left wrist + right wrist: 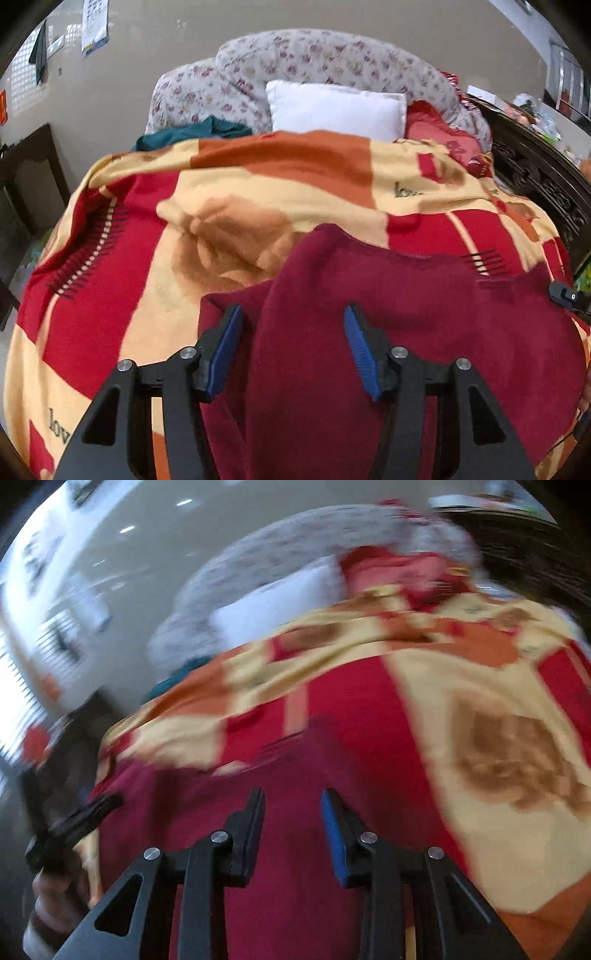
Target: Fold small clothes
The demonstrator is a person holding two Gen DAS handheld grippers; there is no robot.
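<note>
A dark red fleece garment [388,314] lies on a bed covered with a red, cream and orange blanket [184,229]. A folded layer of it lies on top near its left part. My left gripper [291,314] is open just above the garment, its blue pads either side of that folded layer. In the blurred right wrist view the same garment [229,797] lies under my right gripper [291,797], which is open and empty. The left gripper [92,812] shows at the garment's left edge there.
At the head of the bed lie a white pillow [336,107], a floral quilt [295,59], a teal cloth [192,133] and a red cloth [439,129]. A dark carved bed frame [535,173] runs along the right. Dark furniture [26,177] stands left.
</note>
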